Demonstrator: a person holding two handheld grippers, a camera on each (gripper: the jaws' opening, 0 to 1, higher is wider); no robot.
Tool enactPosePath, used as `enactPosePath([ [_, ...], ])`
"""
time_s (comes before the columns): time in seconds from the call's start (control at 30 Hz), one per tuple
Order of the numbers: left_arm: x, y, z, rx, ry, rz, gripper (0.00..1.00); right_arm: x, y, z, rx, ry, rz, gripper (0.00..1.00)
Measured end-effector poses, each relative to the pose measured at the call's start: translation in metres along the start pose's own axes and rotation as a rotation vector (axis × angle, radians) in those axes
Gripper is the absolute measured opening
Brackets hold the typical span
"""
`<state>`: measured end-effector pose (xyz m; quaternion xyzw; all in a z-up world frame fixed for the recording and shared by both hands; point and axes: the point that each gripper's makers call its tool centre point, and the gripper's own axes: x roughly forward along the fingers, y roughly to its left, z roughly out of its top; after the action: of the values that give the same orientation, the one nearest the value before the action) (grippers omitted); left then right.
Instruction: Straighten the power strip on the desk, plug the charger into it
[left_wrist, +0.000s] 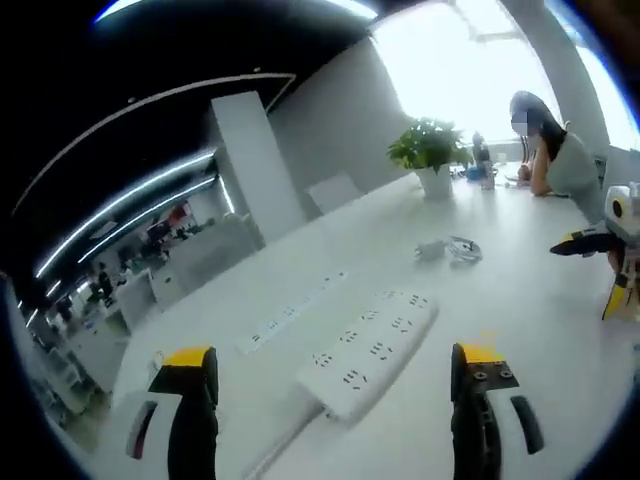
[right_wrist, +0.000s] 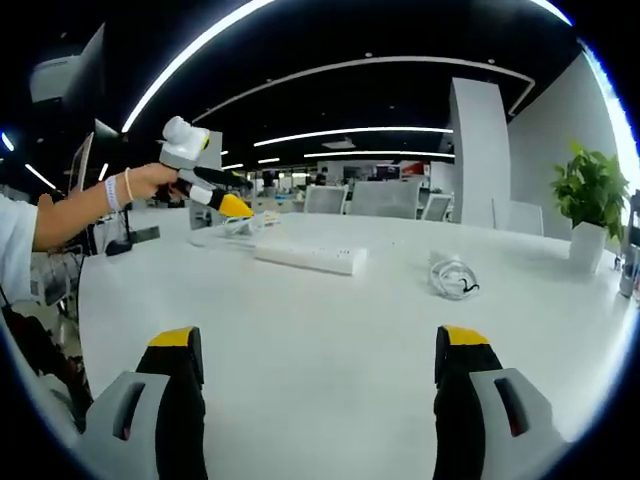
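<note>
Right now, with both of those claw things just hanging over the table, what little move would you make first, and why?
Probably lower the left gripper onto the power strip to turn it square. Its jaws stand open right above the strip, which lies slanted on the desk. The charger lies apart with its coiled cable, untouched, and the open right gripper is near nothing.

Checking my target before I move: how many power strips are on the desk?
1: the white power strip lies between the left gripper's open jaws; in the right gripper view it sits mid-desk. None seems hidden.
</note>
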<state>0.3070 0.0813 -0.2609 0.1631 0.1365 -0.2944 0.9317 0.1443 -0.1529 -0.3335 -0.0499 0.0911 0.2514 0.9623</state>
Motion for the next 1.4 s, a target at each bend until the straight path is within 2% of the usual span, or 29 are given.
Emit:
enactPosePath([
  [0.1, -0.011, 0.003, -0.001, -0.025, -0.027, 0.006, 0.99, 0.002, -0.001, 0.001, -0.002, -0.004, 0.003, 0.96],
  [0.47, -0.043, -0.012, -0.012, -0.021, -0.11, 0.035, 0.99, 0.008, 0.001, 0.004, -0.016, -0.005, 0.008, 0.96],
  [0.7, -0.054, -0.018, -0.028, 0.0, -0.118, 0.058, 0.99, 0.01, -0.001, 0.013, -0.028, -0.009, 0.003, 0.97],
  [0.9, -0.067, -0.023, -0.041, -0.022, -0.125, 0.068, 0.99, 0.017, 0.0, 0.021, -0.059, -0.004, 0.01, 0.98],
  [1.4, -0.082, -0.037, -0.051, -0.014, -0.156, 0.084, 0.99, 0.025, -0.003, 0.042, -0.085, -0.027, 0.02, 1.0],
])
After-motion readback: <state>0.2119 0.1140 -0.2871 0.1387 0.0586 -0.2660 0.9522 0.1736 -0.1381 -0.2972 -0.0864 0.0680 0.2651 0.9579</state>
